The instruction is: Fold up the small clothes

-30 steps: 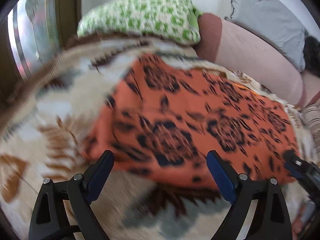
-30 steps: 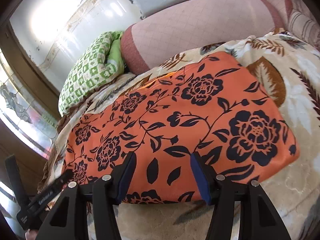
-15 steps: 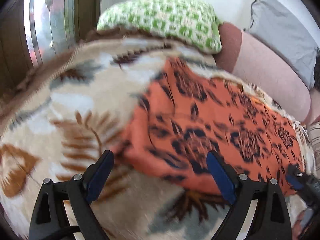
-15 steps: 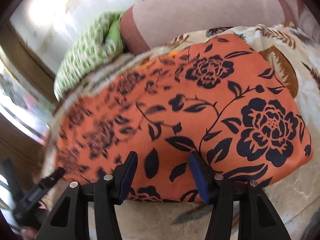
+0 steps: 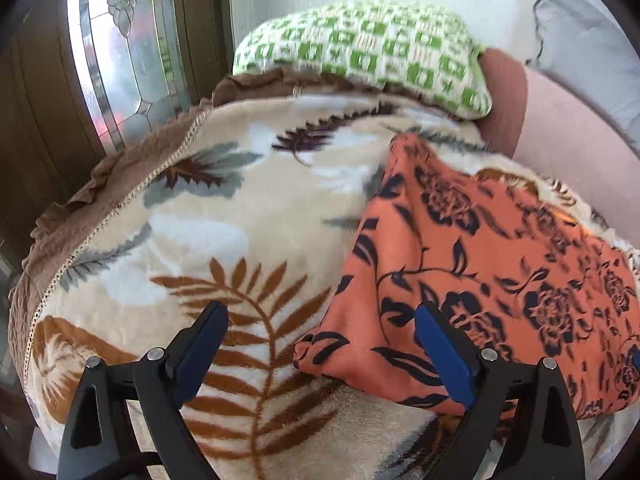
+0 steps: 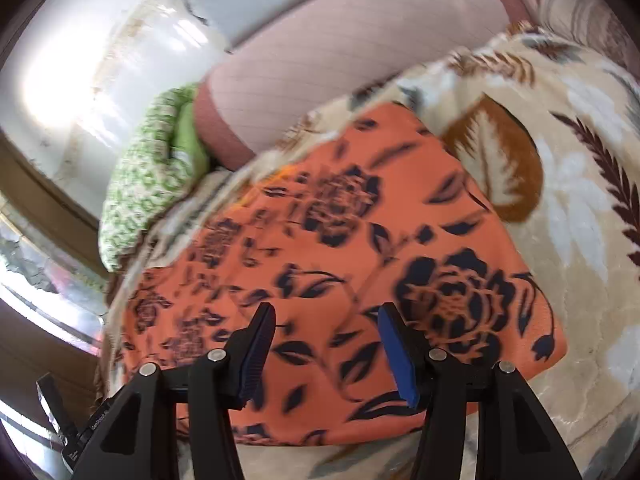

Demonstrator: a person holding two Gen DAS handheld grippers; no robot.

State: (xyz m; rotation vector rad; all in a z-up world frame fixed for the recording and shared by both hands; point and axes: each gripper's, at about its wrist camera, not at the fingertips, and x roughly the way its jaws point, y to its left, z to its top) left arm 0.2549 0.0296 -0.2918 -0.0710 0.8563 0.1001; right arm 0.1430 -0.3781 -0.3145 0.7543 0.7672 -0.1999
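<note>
Your left claw gapes wide and empty at the orange floral garment's corner. Your right claw hangs open over the garment on the blanket.

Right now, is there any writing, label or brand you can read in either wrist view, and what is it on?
None can be read.
Small white lettering on the left gripper, seen at the lower left of the right wrist view: too small and blurred to read.
No tag or label shows on the orange floral garment.
</note>
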